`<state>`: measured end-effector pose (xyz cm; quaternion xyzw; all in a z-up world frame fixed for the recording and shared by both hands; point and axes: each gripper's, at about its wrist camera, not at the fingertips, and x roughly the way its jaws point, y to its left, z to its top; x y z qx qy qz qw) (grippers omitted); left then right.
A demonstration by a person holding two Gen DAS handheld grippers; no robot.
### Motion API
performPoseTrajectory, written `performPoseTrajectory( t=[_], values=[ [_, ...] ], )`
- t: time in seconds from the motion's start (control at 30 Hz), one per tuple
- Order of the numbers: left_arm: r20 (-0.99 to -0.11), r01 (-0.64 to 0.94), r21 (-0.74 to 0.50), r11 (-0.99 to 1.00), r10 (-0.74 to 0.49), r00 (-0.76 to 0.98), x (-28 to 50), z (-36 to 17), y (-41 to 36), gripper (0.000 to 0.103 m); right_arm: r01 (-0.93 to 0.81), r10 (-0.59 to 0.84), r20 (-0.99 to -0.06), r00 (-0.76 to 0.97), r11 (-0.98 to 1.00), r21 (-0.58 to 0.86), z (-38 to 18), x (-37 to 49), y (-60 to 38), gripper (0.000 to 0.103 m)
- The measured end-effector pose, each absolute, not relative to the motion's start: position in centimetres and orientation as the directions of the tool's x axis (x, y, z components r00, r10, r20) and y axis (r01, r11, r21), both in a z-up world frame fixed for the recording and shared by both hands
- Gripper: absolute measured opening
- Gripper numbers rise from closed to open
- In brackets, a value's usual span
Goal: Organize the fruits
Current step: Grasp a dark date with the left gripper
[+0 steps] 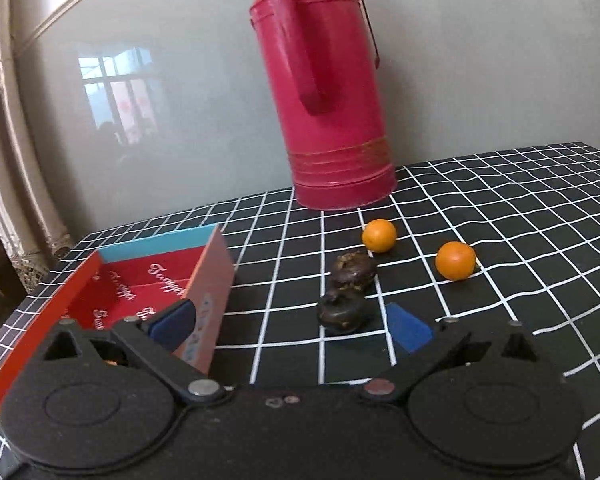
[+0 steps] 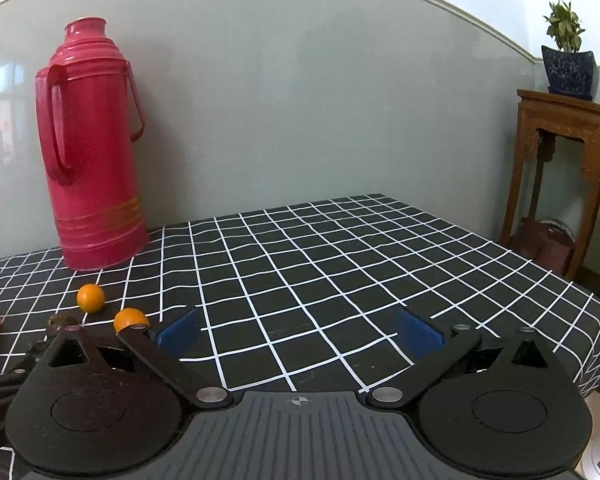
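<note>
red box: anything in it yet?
Cannot tell fully. The visible floor of the box is bare; the left gripper hides its near end.

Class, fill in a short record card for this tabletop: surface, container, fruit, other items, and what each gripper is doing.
surface: table under a black checked cloth
container: open red box, at the left, nothing visible inside
fruit: two oranges and two dark brown fruits, all loose on the cloth
other items: red thermos flask standing upright at the back
left gripper: jaws open, empty, nearest the dark fruits
right gripper: jaws open, empty
</note>
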<state>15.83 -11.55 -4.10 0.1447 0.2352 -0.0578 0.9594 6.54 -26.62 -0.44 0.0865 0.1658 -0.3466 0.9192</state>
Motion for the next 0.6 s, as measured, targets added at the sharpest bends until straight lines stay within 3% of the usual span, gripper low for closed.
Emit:
performPoseTrajectory(
  t=[0.23, 0.3, 0.37, 0.5, 0.53, 0.6],
  values=[
    [-0.487, 0.198, 0.261, 0.945, -0.048, 0.872, 17.9, -4.9, -12.7, 0.086, 0.650, -0.578, -0.377, 0.724, 0.754, 0.091, -0.2, 6.5, -27.4, 0.103],
    [-0.507, 0.213, 0.250, 0.944, -0.060, 0.860, 18.8, -5.2, -12.8, 0.077, 0.648, -0.574, -0.376, 0.727, 0.755, 0.098, -0.2, 6.5, -27.5, 0.103],
    [-0.547, 0.238, 0.225, 0.945, -0.080, 0.834, 19.7, -5.6, -12.8, 0.060, 0.642, -0.566, -0.379, 0.732, 0.759, 0.106, -0.1, 6.5, -27.6, 0.103],
    [-0.592, 0.275, 0.177, 0.945, -0.121, 0.797, 20.5, -6.0, -12.7, 0.041, 0.631, -0.556, -0.375, 0.742, 0.768, 0.111, -0.1, 6.6, -27.3, 0.103],
    [-0.594, 0.287, 0.176, 0.942, -0.131, 0.794, 20.4, -6.0, -12.7, 0.029, 0.629, -0.555, -0.373, 0.744, 0.770, 0.108, 0.0, 6.6, -27.2, 0.103],
    [-0.588, 0.289, 0.184, 0.939, -0.130, 0.799, 20.1, -6.1, -12.9, 0.029, 0.624, -0.551, -0.375, 0.746, 0.774, 0.105, -0.1, 6.7, -27.2, 0.103]
  ],
)
